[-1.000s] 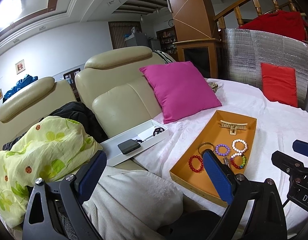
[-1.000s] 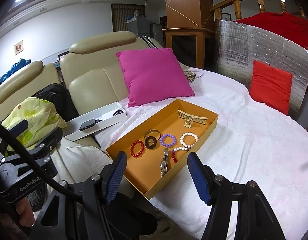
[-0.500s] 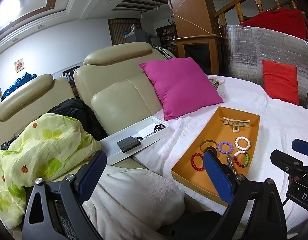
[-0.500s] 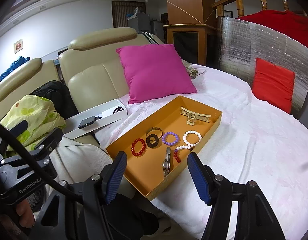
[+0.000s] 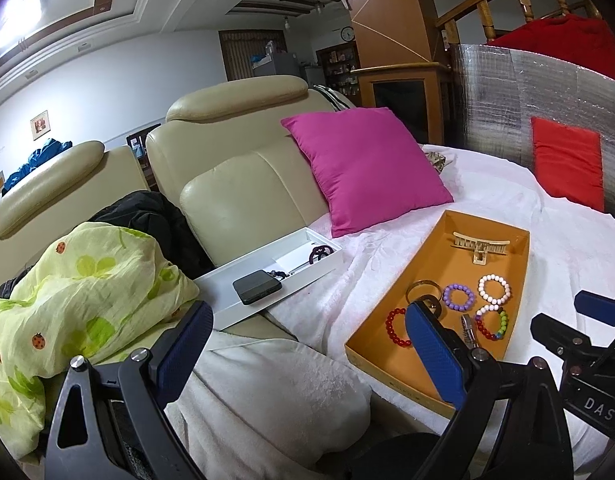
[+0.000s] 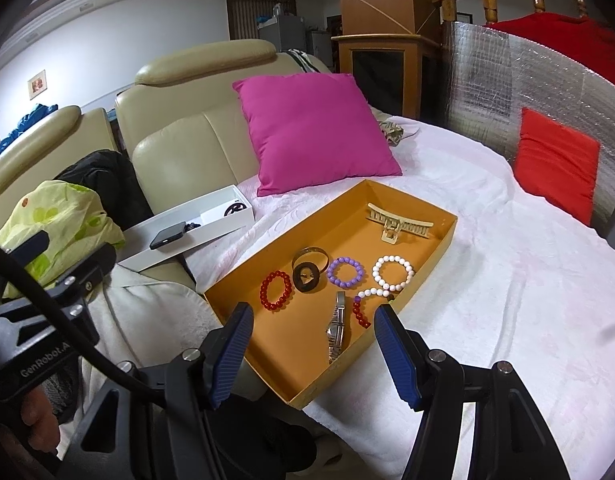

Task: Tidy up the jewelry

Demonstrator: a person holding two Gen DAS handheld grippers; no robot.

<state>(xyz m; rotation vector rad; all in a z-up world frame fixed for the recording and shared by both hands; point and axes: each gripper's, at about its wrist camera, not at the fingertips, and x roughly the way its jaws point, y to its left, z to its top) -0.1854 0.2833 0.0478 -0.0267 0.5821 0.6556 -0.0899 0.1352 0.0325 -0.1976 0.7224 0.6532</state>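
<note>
An orange tray [image 6: 431,264] [image 5: 519,280] lies on the white cloth. In it are a beige hair claw [image 6: 397,226], a red bead bracelet [image 6: 275,290], a purple one [image 6: 346,272], a white one [image 6: 392,274], a mixed-colour one [image 6: 361,308], a gold bangle [image 6: 310,256], a dark ring [image 6: 306,278] and a silver watch [image 6: 336,330]. My right gripper [image 6: 311,354] is open and empty, just in front of the tray's near end. My left gripper [image 5: 303,354] is open and empty, left of the tray over the white cushion.
A white box [image 5: 267,276] with a black phone [image 5: 257,292] and a dark hair tie [image 5: 319,252] rests on the sofa. A pink pillow [image 5: 367,168], a red pillow [image 5: 567,160], a green patterned cloth [image 5: 79,288] and a silver foil screen [image 6: 507,92] stand around.
Both grippers have drifted slightly forward toward the tray. Both stay open and empty; nothing in the tray has moved.
</note>
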